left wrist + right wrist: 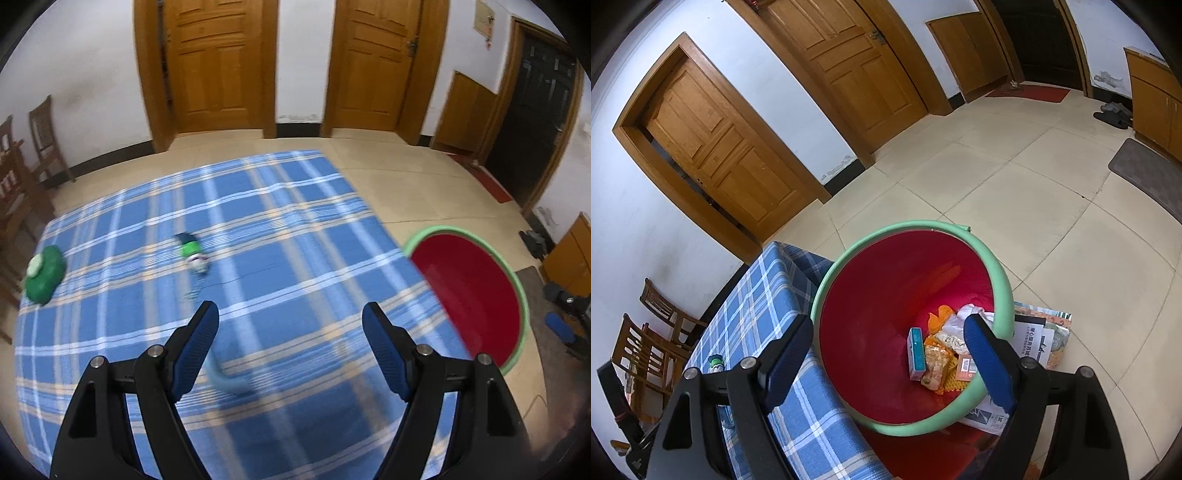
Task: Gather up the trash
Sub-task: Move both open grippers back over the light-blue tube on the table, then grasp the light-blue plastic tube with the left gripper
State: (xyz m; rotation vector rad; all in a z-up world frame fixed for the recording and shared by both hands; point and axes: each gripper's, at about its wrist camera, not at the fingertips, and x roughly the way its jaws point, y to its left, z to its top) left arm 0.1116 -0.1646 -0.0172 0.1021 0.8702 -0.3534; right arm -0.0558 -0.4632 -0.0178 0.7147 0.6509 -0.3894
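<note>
The desk wears a blue tablecloth [295, 229] in plaid, crossed with white and pale tan stripes. On it lie a dark green container [46, 275] with a whitish cap and a small bottle [192, 253] banded green, white and dark. The bin [849, 332] is red inside with a mint-green rim. In it lie a teal box [916, 352], orange-yellow wrappers [938, 365], white crumpled paper [964, 314] and an orange scrap [940, 314]. Both grippers are black with blue pads [199, 343]. The doors [212, 62] are honey-brown wood, the walls white, the floor tiles [1034, 206] cream.
</note>
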